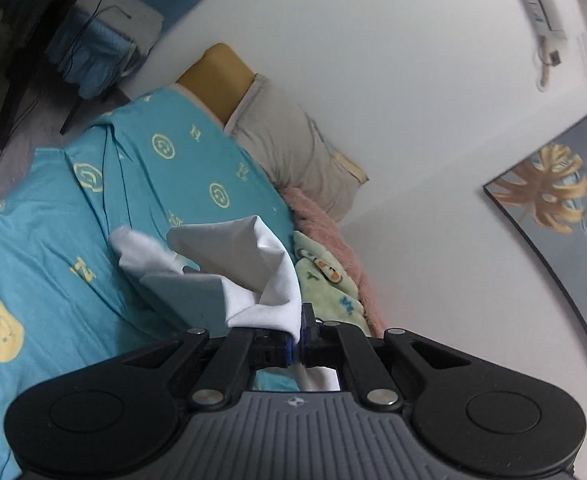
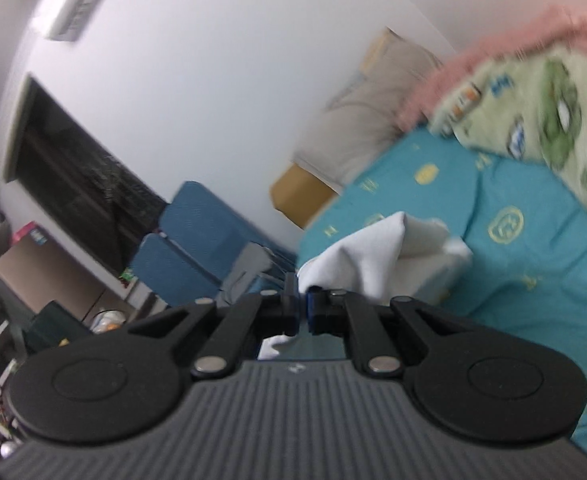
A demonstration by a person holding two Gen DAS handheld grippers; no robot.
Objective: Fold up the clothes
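A white garment hangs crumpled above the teal bed sheet. My left gripper is shut on one edge of it, and the cloth rises from the closed jaws and trails out over the bed. In the right wrist view the same white garment shows, and my right gripper is shut on another edge of it. Both grippers hold it lifted, with folds drooping between them.
A green patterned blanket and a pink fluffy blanket lie along the wall side of the bed. A grey pillow is at the head. A blue chair, a dark screen and clutter stand beside the bed.
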